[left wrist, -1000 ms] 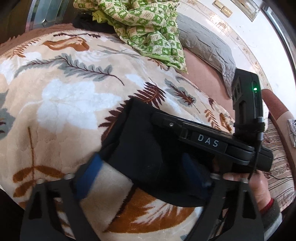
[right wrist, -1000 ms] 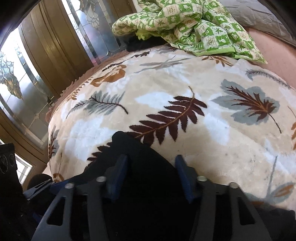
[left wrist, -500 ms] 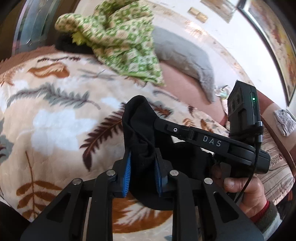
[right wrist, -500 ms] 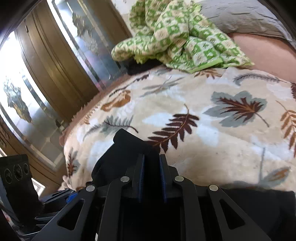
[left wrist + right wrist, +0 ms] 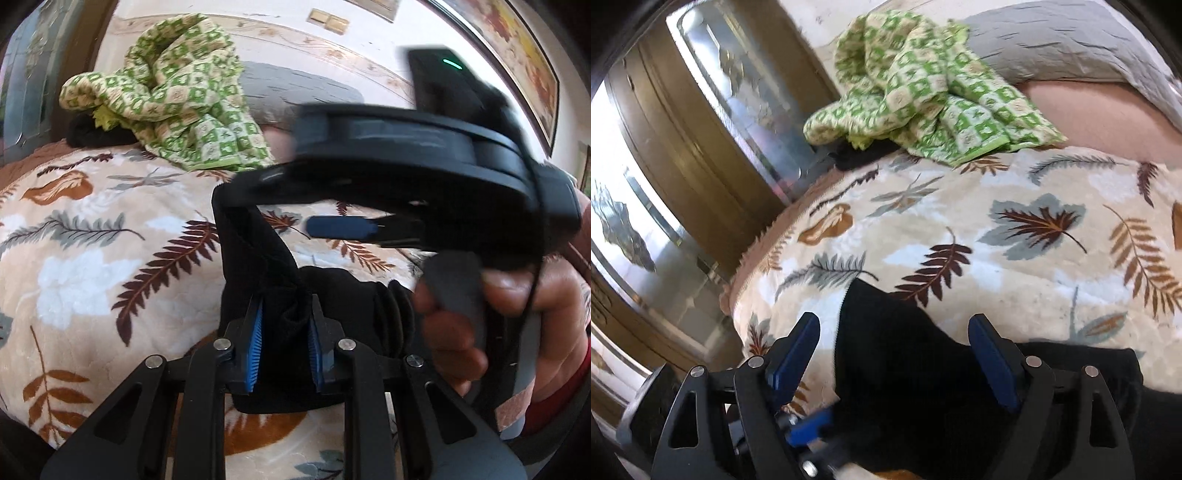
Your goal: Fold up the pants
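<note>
The black pants (image 5: pixel 255 258) lie on a leaf-patterned blanket (image 5: pixel 92 236) on a bed. My left gripper (image 5: pixel 286 345) is shut on a bunched fold of the pants and holds it lifted above the blanket. My right gripper (image 5: pixel 892 354) is open, its blue-padded fingers (image 5: pixel 991 356) standing wide on either side of the black pants (image 5: pixel 897 354). In the left wrist view the right gripper (image 5: pixel 340 227) passes above the pants, blurred, with a hand on its handle.
A green checked cloth (image 5: pixel 177 99) is heaped at the head of the bed, next to a grey pillow (image 5: pixel 1052 40). A glass-panelled wooden door (image 5: pixel 683 147) stands along the bed's left side. The blanket's edge (image 5: pixel 738 295) drops off toward it.
My right gripper has opened and let go of the pants. It has moved up and across, closer to the left camera. My left gripper keeps its hold and has lifted a little.
</note>
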Action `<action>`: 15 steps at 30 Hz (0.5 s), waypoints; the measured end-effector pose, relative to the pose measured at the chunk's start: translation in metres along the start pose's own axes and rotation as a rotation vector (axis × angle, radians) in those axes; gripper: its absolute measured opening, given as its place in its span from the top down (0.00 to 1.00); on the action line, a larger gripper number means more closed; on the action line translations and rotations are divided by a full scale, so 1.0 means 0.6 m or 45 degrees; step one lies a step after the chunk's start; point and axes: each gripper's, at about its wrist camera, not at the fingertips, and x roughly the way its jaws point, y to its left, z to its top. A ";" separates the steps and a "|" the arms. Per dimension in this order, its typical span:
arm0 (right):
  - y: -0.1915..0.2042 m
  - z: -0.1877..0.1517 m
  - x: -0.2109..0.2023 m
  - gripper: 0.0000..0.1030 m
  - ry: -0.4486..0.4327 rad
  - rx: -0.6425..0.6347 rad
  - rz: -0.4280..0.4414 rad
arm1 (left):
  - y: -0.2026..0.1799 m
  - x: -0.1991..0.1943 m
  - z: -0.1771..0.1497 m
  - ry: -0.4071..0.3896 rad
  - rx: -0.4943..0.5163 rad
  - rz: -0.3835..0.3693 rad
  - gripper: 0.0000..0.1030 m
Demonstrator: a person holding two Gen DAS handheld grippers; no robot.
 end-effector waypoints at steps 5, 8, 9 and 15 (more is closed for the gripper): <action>0.010 -0.025 0.037 0.57 0.097 -0.034 -0.106 | -0.019 -0.009 -0.006 0.004 0.045 -0.022 0.85; -0.006 -0.038 0.018 0.75 0.042 0.003 -0.094 | -0.023 -0.012 -0.005 0.015 0.040 -0.060 0.86; -0.009 -0.038 0.009 0.78 0.027 0.014 -0.089 | -0.028 -0.015 -0.002 0.014 0.044 -0.077 0.86; -0.039 -0.040 -0.091 0.89 -0.129 0.051 -0.089 | -0.106 -0.023 0.017 0.001 0.163 -0.162 0.86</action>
